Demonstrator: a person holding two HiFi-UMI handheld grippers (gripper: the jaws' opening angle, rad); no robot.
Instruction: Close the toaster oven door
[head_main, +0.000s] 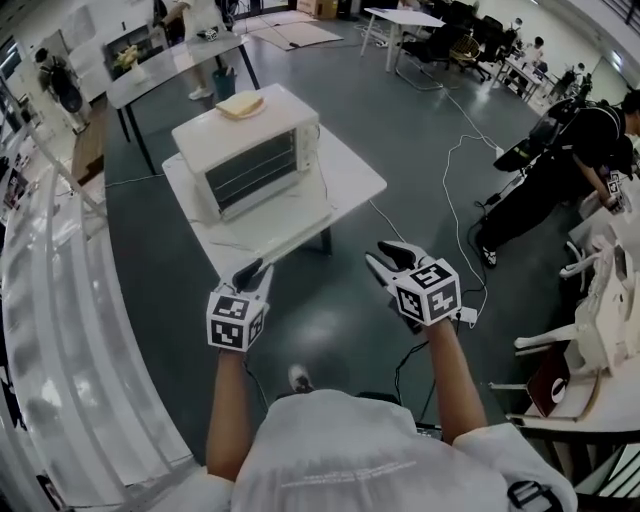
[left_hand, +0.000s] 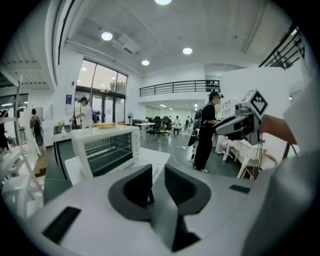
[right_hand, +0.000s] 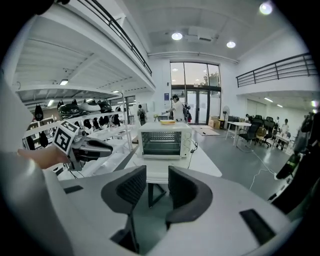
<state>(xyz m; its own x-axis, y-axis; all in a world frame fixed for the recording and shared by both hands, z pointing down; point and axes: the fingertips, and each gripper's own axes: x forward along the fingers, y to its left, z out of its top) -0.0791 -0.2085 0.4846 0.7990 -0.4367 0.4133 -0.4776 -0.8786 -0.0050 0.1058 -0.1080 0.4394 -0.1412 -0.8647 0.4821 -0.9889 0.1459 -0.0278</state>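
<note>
A white toaster oven (head_main: 248, 150) stands on a small white table (head_main: 355, 178), with its rack-filled cavity (right_hand: 162, 142) exposed. Its door (head_main: 280, 216) lies folded down flat in front of it. On the oven's top rests a flat yellow item (head_main: 240, 104). My left gripper (head_main: 250, 275) hovers off the table's near edge, short of the door, open and holding nothing. My right gripper (head_main: 385, 258) floats over the floor to the right of the table, also open and bare. Each gripper view looks past its jaws at the oven (left_hand: 102, 147), the left gripper (left_hand: 158, 173) and the right gripper (right_hand: 157, 175) well apart from it.
White shelving (head_main: 60, 330) runs along the left. A person in black (head_main: 585, 140) stands at the right near white chairs (head_main: 590, 330). A cable (head_main: 450, 200) trails across the grey floor. Behind the oven is a long table (head_main: 170, 65) with a person at it.
</note>
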